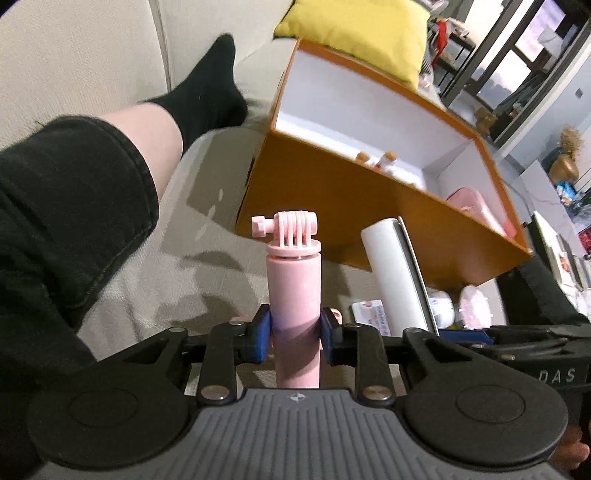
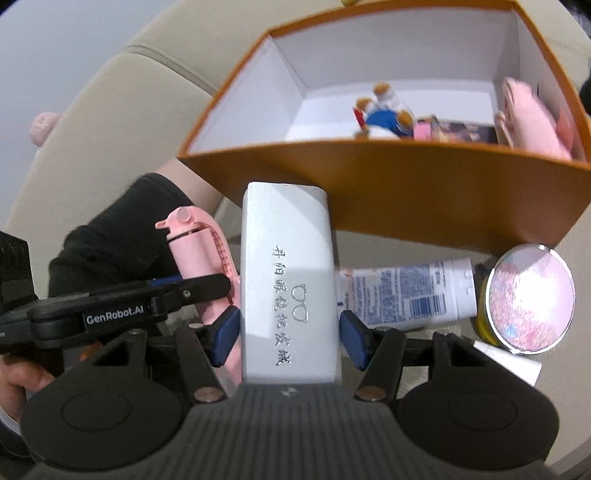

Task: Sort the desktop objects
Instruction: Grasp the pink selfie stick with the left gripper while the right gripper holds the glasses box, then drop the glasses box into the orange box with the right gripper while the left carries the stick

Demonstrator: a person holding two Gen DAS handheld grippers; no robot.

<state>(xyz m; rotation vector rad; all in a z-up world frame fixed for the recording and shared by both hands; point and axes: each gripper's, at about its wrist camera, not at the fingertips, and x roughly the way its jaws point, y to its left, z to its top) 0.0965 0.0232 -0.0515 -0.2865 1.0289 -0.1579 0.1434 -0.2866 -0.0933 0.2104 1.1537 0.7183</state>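
Observation:
My left gripper (image 1: 294, 338) is shut on a pink camera-mount handle (image 1: 293, 280), which stands upright between its blue pads. The same pink handle (image 2: 195, 251) shows in the right wrist view, left of the white case. My right gripper (image 2: 290, 334) is shut on a white glasses case (image 2: 288, 273) with silver lettering; both blue pads press its sides. That white case (image 1: 391, 273) also appears at the right of the left wrist view. Just beyond both stands the orange box (image 2: 406, 188) with white inside, holding small bottles (image 2: 384, 107) and a pink pouch (image 2: 528, 118).
A tube of cream (image 2: 402, 291) and a round pink-patterned tin (image 2: 530, 299) lie on the beige sofa cushion (image 1: 207, 266) right of the white case. A person's leg in a black sock (image 1: 210, 92) stretches left of the orange box (image 1: 332, 192). A yellow pillow (image 1: 362, 33) sits behind.

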